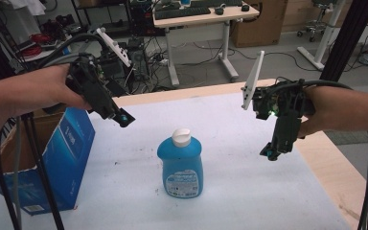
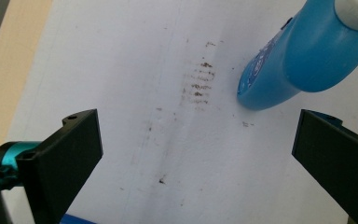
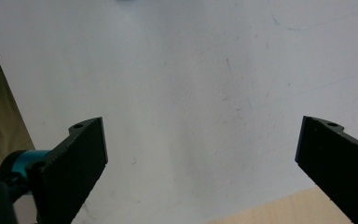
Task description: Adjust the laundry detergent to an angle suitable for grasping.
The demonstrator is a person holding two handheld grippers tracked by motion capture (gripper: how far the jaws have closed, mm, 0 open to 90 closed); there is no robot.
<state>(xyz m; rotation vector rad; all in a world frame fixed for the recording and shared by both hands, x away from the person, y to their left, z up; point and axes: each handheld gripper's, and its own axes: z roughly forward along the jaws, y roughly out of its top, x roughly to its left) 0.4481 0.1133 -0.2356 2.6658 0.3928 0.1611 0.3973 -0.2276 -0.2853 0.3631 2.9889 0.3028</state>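
High view: one blue bottle (image 1: pixel 180 165) with white cap stands upright mid table (image 1: pixel 249 191), one blue box (image 1: pixel 60 158) at the table's left edge, left tool (image 1: pixel 123 118) and right tool (image 1: pixel 270 154) held above, apart from the bottle. Left gripper view: jaws spread wide, empty, bottle beyond them at upper right. Right gripper view: jaws spread wide, empty, over the bare white table.
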